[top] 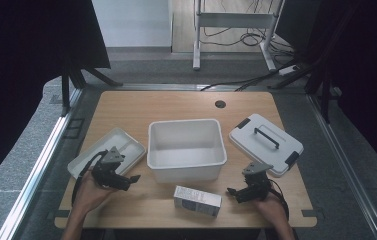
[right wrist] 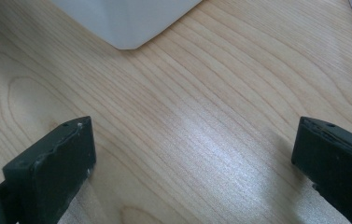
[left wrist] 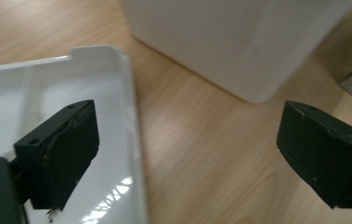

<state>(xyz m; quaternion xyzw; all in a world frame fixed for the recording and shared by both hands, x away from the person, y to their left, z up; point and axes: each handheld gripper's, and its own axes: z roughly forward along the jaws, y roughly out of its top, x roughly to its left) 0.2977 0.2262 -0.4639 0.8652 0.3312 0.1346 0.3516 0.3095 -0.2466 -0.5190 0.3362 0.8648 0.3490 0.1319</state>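
A white open bin (top: 186,167) stands mid-table, empty as far as I can see. Left of it lies a shallow white tray (top: 121,142), and right of it a white lid (top: 266,143) with a black handle and clips. A small grey-and-white box (top: 197,200) lies in front of the bin. My left gripper (top: 133,178) hovers at the tray's near right edge, open, nothing between its fingers. In the left gripper view the left gripper (left wrist: 187,154) spans the tray (left wrist: 47,93) rim and bare wood. My right gripper (top: 232,191) stands open over bare wood right of the box.
The wooden table (top: 141,107) has a round cable hole (top: 220,104) at the back. The bin's corner (right wrist: 127,18) lies ahead of the right gripper (right wrist: 192,158). Black curtains flank the table; a metal frame and cables stand on the floor beyond.
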